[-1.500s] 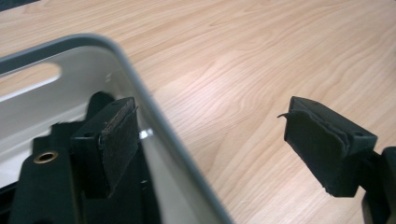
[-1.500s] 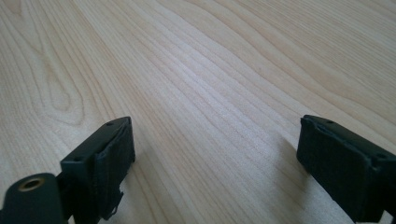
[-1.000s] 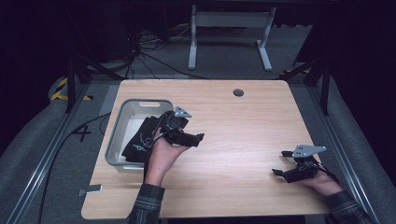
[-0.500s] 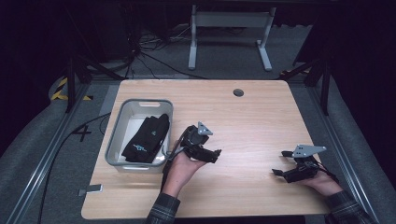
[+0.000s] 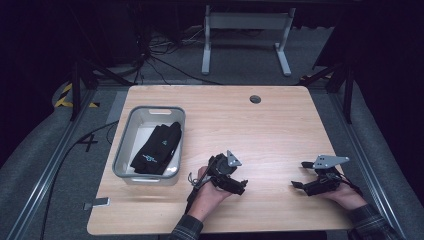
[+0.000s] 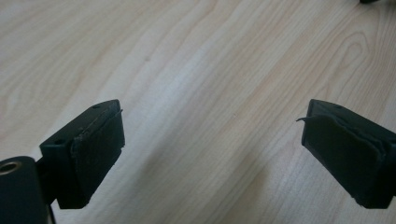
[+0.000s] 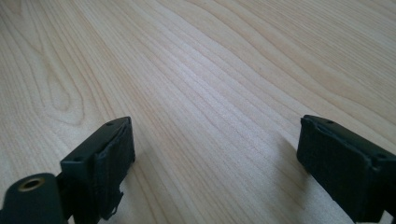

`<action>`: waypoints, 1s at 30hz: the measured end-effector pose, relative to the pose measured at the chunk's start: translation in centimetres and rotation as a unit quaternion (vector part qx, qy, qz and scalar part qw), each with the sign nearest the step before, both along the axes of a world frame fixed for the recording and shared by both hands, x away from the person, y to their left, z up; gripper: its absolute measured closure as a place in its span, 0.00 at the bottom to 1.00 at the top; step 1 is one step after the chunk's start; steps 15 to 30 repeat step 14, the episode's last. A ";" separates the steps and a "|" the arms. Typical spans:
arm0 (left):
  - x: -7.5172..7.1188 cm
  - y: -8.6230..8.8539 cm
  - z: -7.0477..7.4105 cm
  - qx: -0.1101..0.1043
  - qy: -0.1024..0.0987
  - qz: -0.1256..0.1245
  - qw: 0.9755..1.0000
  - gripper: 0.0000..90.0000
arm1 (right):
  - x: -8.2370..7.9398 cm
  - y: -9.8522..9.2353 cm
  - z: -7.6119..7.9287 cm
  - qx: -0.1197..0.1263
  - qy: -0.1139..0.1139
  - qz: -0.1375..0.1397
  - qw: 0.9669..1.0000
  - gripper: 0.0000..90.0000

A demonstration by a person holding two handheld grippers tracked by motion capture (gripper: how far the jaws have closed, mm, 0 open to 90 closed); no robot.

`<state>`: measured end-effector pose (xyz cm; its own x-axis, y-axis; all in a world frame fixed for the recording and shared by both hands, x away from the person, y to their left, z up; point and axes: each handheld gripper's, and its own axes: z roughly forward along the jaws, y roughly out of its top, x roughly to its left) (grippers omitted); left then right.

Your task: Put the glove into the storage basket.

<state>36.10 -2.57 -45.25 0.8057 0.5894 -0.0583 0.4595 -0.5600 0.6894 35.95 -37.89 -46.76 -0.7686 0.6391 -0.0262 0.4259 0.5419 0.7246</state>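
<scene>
Having withdrawn from the tray (image 5: 123, 145), the left tool (image 5: 239, 186) rests low over the tabletop (image 5: 280, 130), jaws just opened wide and empty, leaving the black garment (image 5: 157, 149) deposited in that tray to its left; right tool (image 5: 296, 184) likewise open, empty.

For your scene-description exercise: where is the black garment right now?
In the high view the black garment lies inside the grey bin on the table's left side, apart from the left tongs, which are open over bare wood.

Spread fingers (image 6: 95, 154) above bare table (image 6: 205, 70)
</scene>
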 end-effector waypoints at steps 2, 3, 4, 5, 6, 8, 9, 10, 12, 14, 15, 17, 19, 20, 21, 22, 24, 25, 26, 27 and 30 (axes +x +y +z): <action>-0.2 -0.3 -0.5 0.002 0.002 0.000 1.000 0.07 | 0.0 0.0 0.0 0.000 0.000 0.000 1.000 0.13; -0.3 -0.5 -0.9 0.008 0.004 -0.004 1.000 0.07 | 0.0 0.0 0.0 0.000 0.000 0.000 1.000 0.13; -0.4 -0.8 -1.2 0.012 0.005 -0.003 1.000 0.07 | 0.0 0.0 0.0 0.000 0.000 0.000 1.000 0.13; -0.5 -1.0 -1.4 0.018 0.008 -0.005 1.000 0.06 | 0.0 0.0 0.0 0.000 0.000 0.000 1.000 0.13; -0.7 -1.2 -1.6 0.026 0.010 -0.007 1.000 0.06 | 0.0 0.0 0.0 0.000 0.000 0.000 1.000 0.13; -0.8 -1.6 -1.8 0.034 -0.002 -0.012 0.999 0.03 | 0.0 0.0 0.0 0.000 0.000 0.000 1.000 0.13; -0.8 -1.7 -1.8 0.032 -0.004 -0.011 0.999 0.03 | 0.0 0.0 0.0 0.000 0.000 0.000 1.000 0.13; -0.9 -1.7 -1.9 0.028 -0.006 -0.013 0.999 0.02 | 0.0 0.0 0.0 0.000 0.000 0.000 1.000 0.13; -0.9 -1.5 -2.2 0.019 -0.011 -0.016 1.000 0.00 | 0.0 0.0 0.0 0.000 0.000 0.000 1.000 0.13; -0.9 -1.4 -2.3 0.013 -0.016 -0.018 1.000 0.00 | 0.0 0.0 0.0 0.000 0.000 0.000 1.000 0.13; -0.9 -1.4 -2.3 0.013 -0.016 -0.018 1.000 0.00 | 0.0 0.0 0.0 0.000 0.000 0.000 1.000 0.13; -0.9 -1.4 -2.3 0.013 -0.016 -0.018 1.000 0.00 | 0.0 0.0 0.0 0.000 0.000 0.000 1.000 0.13; -0.9 -1.4 -2.3 0.013 -0.016 -0.018 1.000 0.00 | 0.0 0.0 0.0 0.000 0.000 0.000 1.000 0.13; -0.9 -1.4 -2.3 0.013 -0.016 -0.018 1.000 0.00 | 0.0 0.0 0.0 0.000 0.000 0.000 1.000 0.13; -0.9 -1.4 -2.3 0.013 -0.016 -0.018 1.000 0.00 | 0.0 0.0 0.0 0.000 0.000 0.000 1.000 0.13; -0.9 -1.4 -2.3 0.013 -0.016 -0.018 1.000 0.00 | 0.0 0.0 0.0 0.000 0.000 0.000 1.000 0.13; -0.9 -1.4 -2.3 0.013 -0.016 -0.018 1.000 0.00 | 0.0 0.0 0.0 0.000 0.000 0.000 1.000 0.13; -0.9 -1.4 -2.3 0.013 -0.016 -0.018 1.000 0.00 | 0.0 0.0 0.0 0.000 0.000 0.000 1.000 0.13; -0.9 -1.4 -2.3 0.013 -0.016 -0.018 1.000 0.00 | 0.0 0.0 0.0 0.000 0.000 0.000 1.000 0.13; -0.9 -1.4 -2.3 0.013 -0.016 -0.018 1.000 0.00 | 0.0 0.0 0.0 0.000 0.000 0.000 1.000 0.13; -0.9 -1.4 -2.3 0.013 -0.016 -0.018 1.000 0.00 | 0.0 0.0 0.0 0.000 0.000 0.000 1.000 0.13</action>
